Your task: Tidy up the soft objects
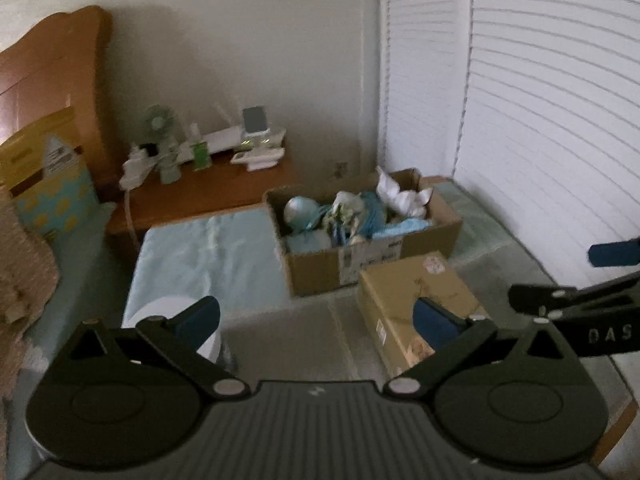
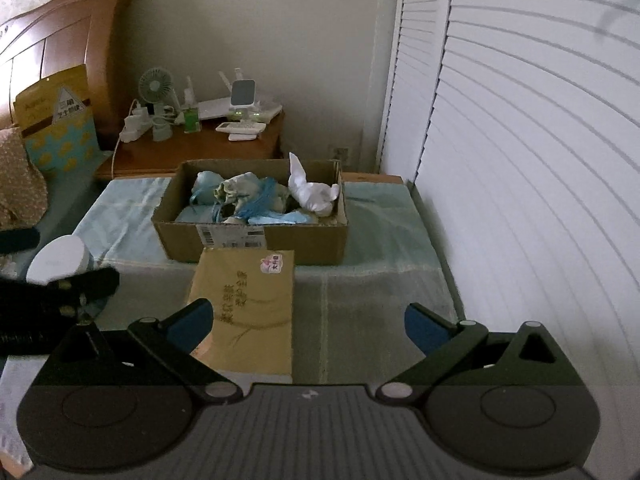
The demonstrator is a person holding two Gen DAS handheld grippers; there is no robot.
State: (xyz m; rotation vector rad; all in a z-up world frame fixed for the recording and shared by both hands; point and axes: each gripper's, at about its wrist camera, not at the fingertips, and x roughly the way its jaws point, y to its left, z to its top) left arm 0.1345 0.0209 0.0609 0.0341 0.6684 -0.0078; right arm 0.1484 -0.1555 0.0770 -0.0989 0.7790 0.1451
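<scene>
An open cardboard box (image 1: 320,268) (image 2: 256,240) stands on the blue-covered surface and holds several soft items: blue and green cloth bundles (image 1: 344,216) (image 2: 240,196) and a white crumpled piece (image 1: 400,196) (image 2: 312,192). My left gripper (image 1: 316,320) is open and empty, well short of the box. My right gripper (image 2: 308,324) is open and empty, above a closed tan box (image 2: 248,312) (image 1: 412,296) that lies in front of the open box. The right gripper also shows at the right edge of the left wrist view (image 1: 580,300).
A white round container (image 1: 176,316) (image 2: 60,260) sits at the near left. A wooden nightstand (image 1: 208,192) (image 2: 192,152) with a fan, router and chargers stands behind. A wooden headboard (image 2: 60,40) and a yellow bag (image 2: 56,120) are left; white shutters (image 2: 520,160) are right.
</scene>
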